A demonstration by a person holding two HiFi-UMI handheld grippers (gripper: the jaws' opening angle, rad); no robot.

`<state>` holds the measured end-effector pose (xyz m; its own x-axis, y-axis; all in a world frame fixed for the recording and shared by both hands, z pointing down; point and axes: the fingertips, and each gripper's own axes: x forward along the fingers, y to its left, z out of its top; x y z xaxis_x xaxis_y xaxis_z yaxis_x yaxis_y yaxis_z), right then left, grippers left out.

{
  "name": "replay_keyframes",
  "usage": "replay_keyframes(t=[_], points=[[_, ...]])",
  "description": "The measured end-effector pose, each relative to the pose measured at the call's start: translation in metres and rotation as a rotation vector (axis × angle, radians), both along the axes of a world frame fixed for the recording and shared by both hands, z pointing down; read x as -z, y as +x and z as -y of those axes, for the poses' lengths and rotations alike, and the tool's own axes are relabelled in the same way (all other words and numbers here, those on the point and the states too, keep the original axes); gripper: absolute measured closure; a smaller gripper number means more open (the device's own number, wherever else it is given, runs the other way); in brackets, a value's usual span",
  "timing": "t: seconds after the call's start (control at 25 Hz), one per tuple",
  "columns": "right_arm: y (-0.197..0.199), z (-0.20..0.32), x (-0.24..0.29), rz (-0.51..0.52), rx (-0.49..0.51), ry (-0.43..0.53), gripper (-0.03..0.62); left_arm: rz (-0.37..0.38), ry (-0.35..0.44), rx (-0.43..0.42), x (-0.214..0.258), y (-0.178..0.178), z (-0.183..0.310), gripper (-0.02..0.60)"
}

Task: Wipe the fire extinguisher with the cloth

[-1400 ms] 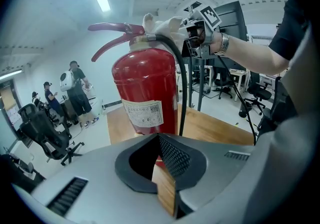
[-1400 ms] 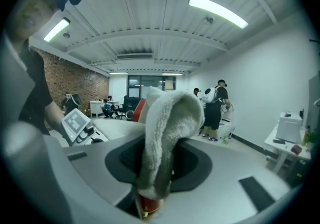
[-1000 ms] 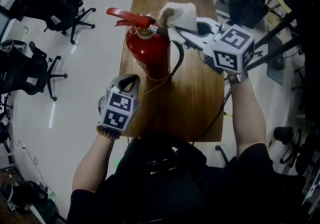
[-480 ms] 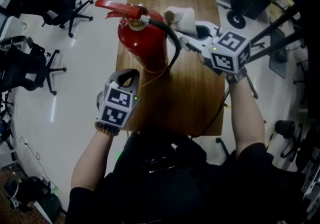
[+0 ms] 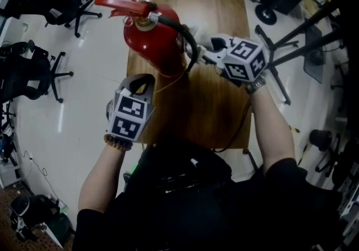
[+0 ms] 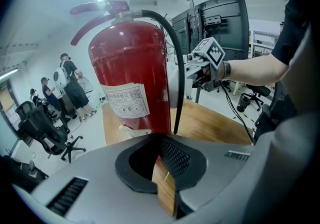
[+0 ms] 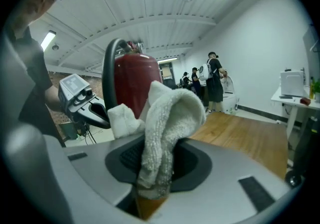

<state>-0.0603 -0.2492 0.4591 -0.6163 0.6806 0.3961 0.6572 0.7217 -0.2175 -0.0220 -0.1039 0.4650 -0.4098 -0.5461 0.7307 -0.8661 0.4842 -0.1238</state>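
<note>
Head view, looking steeply down. A red fire extinguisher (image 5: 151, 42) stands upright on a wooden table (image 5: 219, 104), in the upper centre-left of the frame. Its red lever points to the upper left, and its black hose (image 5: 189, 40) curves down its right side.

The right gripper (image 5: 206, 54) is clamped on a white terry cloth (image 7: 165, 123), which bulges out from between its jaws in the right gripper view. A second ago this gripper was up by the neck and valve, with the cloth bunched above the hose. It now sits lower, at the cylinder's right flank just past the hose. From above, the cloth is mostly hidden behind the hose and gripper. In the right gripper view the cloth is right up against the red body, though actual contact is not clear.

The left gripper (image 5: 140, 83) is at the lower left of the cylinder, jaws together with nothing between them. It has barely shifted, and no view shows it touching the extinguisher.

This looks like a downward wiping stroke in progress. The top appears covered, and the body's right side is now being worked. The left and far sides likely remain to be wiped.
</note>
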Motion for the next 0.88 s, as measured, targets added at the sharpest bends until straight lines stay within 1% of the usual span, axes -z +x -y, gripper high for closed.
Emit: replay_keyframes(t=[0.24, 0.44, 0.88], points=[[0.0, -0.002, -0.052, -0.083, -0.025, -0.013, 0.477, -0.008, -0.015, 0.001, -0.004, 0.0, 0.0, 0.581], [0.0, -0.003, -0.092, -0.147, -0.054, 0.003, 0.477, -0.012, -0.023, 0.008, -0.006, -0.001, -0.002, 0.581], [-0.002, -0.005, -0.145, -0.231, -0.11, 0.092, 0.477, -0.019, -0.032, 0.029, -0.011, -0.002, -0.009, 0.581]])
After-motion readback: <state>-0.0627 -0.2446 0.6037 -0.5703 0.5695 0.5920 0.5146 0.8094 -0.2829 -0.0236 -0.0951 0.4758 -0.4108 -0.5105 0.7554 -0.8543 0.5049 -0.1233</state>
